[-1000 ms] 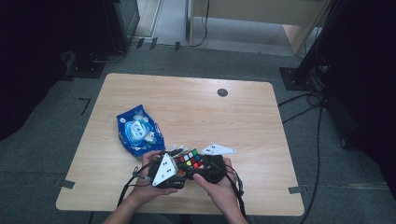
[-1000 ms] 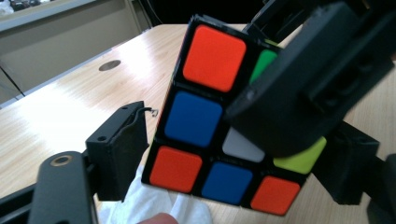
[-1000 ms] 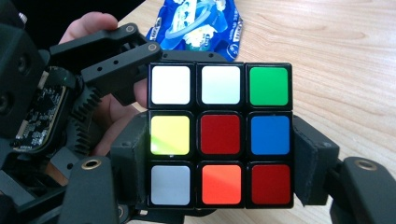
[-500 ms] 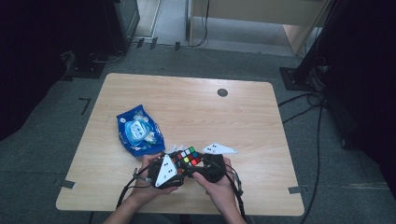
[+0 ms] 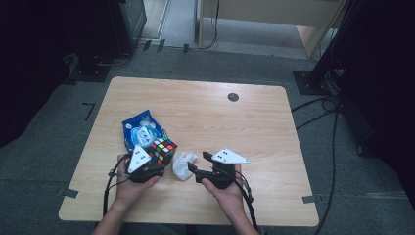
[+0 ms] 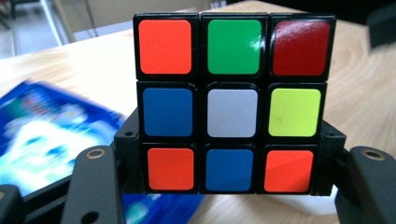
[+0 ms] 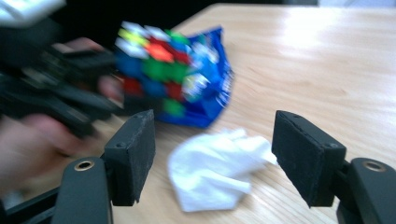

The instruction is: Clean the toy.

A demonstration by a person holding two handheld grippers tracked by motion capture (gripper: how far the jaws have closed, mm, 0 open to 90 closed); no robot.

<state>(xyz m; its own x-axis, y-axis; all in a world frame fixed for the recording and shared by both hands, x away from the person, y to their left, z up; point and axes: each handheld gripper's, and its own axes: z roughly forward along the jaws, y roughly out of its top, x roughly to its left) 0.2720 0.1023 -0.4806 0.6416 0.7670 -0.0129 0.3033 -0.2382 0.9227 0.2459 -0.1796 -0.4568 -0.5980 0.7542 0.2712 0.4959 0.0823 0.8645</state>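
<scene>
A scrambled colour cube is clamped between the jaws of my left gripper, lifted a little off the table near its front left. A crumpled white tissue lies on the wood between the two grippers. My right gripper is open, its jaws spread to either side of the tissue and just short of it, holding nothing. The right gripper view shows the cube, blurred, in the other hand's gripper.
A blue snack bag lies just behind the cube. A dark round cap sits at the far right of the wooden table. Cables trail over the front edge.
The two grippers, together at the cube before, have parted. The left one carried the cube leftwards toward the bag. The right one let go, and the tissue has come into view.
</scene>
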